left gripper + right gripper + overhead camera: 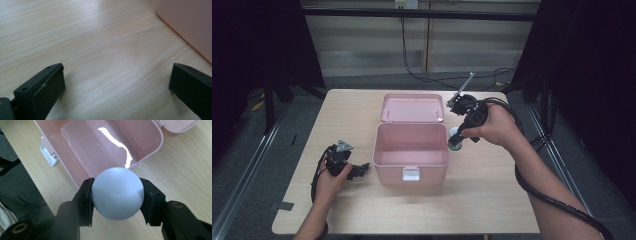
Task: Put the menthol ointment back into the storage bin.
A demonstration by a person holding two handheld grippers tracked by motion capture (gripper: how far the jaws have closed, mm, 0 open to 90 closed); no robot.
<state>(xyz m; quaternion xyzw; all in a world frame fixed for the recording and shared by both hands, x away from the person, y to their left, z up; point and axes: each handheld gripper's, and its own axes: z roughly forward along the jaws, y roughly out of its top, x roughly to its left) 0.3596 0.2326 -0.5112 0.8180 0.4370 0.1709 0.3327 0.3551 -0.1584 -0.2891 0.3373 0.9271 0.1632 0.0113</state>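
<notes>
A pale blue ball [117, 193] sits squeezed between both black jaws of my right gripper [117, 195], just beside the rim of the open pink box [150, 152]. From above, the right gripper [456, 140] hangs at the right wall of the pink box [412, 165], with the ball [454, 134] a small pale spot under the hand. The box's inside is bare and its lid [412, 107] lies flat behind it. My left gripper [357, 171] rests low on the table left of the box, jaws wide apart over bare wood [117, 82], the box's corner [190, 22] ahead.
The wooden table [482, 200] has free surface in front and to the right. A white latch [411, 173] sticks out from the box's front wall. Black cables [557, 202] trail from both grippers. Dark floor and rails surround the table.
</notes>
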